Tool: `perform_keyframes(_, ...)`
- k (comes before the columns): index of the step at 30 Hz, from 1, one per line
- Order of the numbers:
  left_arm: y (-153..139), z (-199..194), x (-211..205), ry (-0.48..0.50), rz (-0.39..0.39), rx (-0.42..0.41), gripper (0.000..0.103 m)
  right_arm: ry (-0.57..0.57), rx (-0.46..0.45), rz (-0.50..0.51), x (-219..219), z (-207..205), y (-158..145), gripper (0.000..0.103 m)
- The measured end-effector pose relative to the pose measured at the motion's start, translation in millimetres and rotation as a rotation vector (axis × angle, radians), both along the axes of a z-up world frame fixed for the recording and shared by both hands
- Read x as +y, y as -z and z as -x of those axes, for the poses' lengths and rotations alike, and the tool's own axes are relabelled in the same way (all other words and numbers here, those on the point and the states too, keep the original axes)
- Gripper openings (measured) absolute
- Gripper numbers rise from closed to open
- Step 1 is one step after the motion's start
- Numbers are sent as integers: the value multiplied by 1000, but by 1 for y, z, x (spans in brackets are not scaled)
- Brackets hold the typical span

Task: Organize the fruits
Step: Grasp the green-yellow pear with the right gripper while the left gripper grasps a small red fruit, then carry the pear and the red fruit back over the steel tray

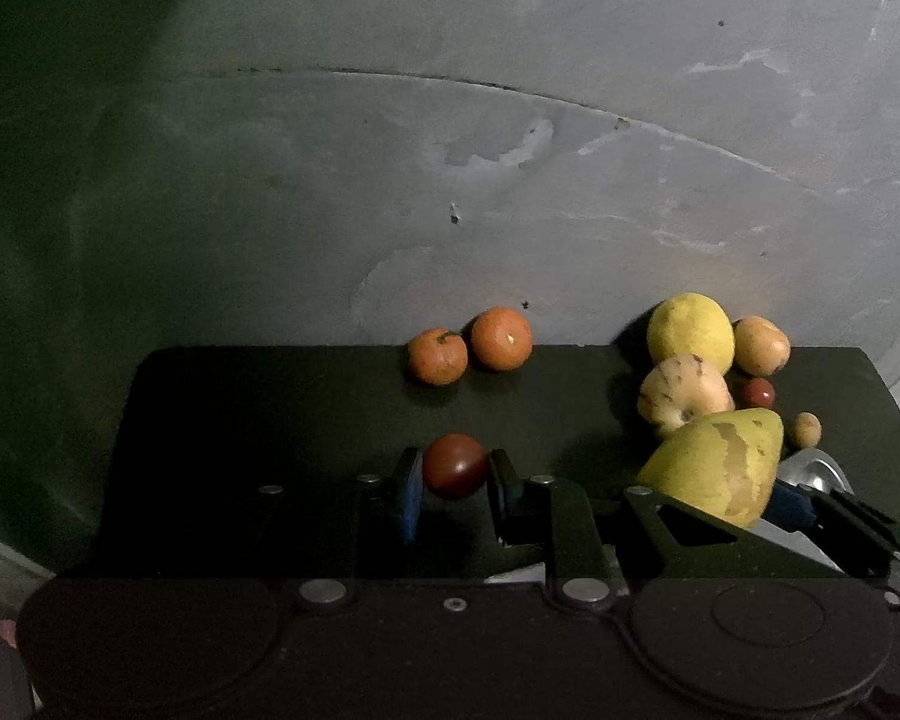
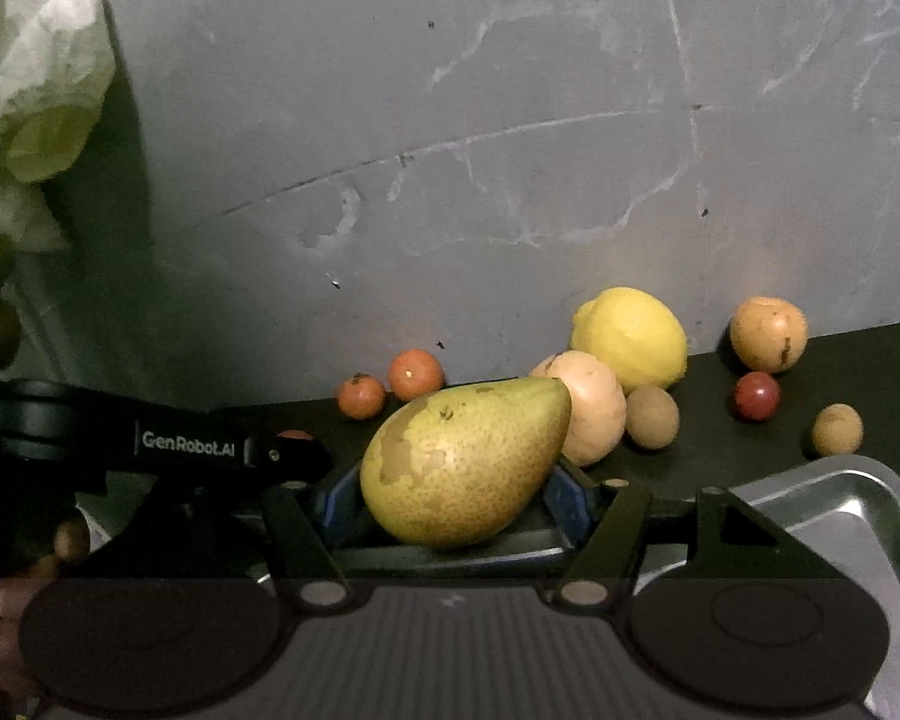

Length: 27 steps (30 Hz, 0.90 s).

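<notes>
Pinching a dark red fruit [image 1: 455, 465], the left fingers [image 1: 413, 492] sit level; the right fingers [image 2: 564, 495] clamp a pear [image 2: 465, 459].

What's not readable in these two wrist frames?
- Metal tray: right wrist view, cut off by the frame edge; its contents are unseen.
- Left gripper: right wrist view, the pear and the gripper body hide its load.
- Right gripper: left wrist view, the pear covers its jaws.

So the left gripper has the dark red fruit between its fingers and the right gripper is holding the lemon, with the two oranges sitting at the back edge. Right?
One thing is off: the right gripper holds the green pear, not the lemon, which sits at the back in the right wrist view. The left gripper does have the dark red fruit between its fingers, and the two oranges sit at the back edge.
</notes>
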<state>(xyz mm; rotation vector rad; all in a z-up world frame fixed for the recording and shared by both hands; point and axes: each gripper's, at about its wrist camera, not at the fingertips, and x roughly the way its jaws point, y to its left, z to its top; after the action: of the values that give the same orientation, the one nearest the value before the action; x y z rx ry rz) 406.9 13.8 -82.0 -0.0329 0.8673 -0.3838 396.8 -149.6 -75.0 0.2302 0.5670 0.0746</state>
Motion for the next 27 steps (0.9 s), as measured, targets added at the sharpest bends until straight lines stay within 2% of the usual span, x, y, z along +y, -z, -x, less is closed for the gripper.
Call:
perform_keyframes(7, -5, 32, -2, 9, 1, -2, 24, -11, -10, -14, -13, 36, -10, 69)
perform_keyframes(13, -6, 67, -6, 28, -3, 1, 24, -77, -25, 16, -18, 68, -18, 69)
perform_keyframes(19, -4, 103, -6, 38, -15, 23, 24, -122, -22, 27, -22, 107, -15, 69)
perform_keyframes(27, 2, 140, -7, 36, -26, 60, 24, -118, 2, 23, -30, 138, -6, 69)
